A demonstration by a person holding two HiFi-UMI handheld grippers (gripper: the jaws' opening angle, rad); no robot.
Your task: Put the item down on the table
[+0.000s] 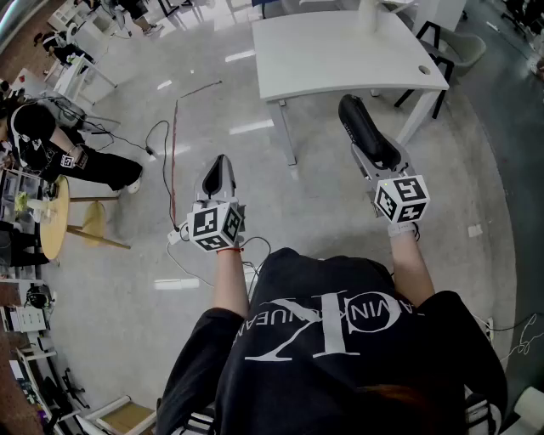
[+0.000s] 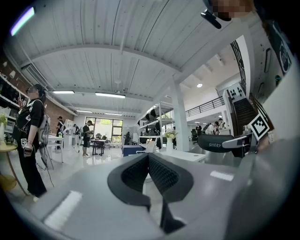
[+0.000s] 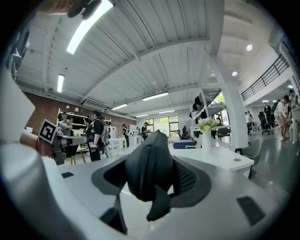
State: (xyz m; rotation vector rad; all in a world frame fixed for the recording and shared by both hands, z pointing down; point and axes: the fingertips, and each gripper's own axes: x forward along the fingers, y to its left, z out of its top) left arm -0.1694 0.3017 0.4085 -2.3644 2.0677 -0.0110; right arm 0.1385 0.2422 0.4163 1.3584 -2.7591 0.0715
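Note:
My right gripper (image 1: 367, 136) is shut on a black zippered case (image 1: 364, 126), held up in the air just short of the white table (image 1: 340, 51). In the right gripper view the case (image 3: 149, 171) fills the gap between the jaws, with its zip facing the camera. The left gripper view shows the same case (image 2: 220, 142) off to the right. My left gripper (image 1: 218, 163) hangs lower and to the left over the floor. Its jaws (image 2: 148, 157) meet at the tips with nothing between them.
A white vase (image 1: 368, 13) stands at the far side of the table and shows with flowers (image 3: 206, 133) in the right gripper view. Cables (image 1: 174, 144) run across the floor. A round wooden table (image 1: 55, 217) and a seated person (image 1: 51, 144) are at the left.

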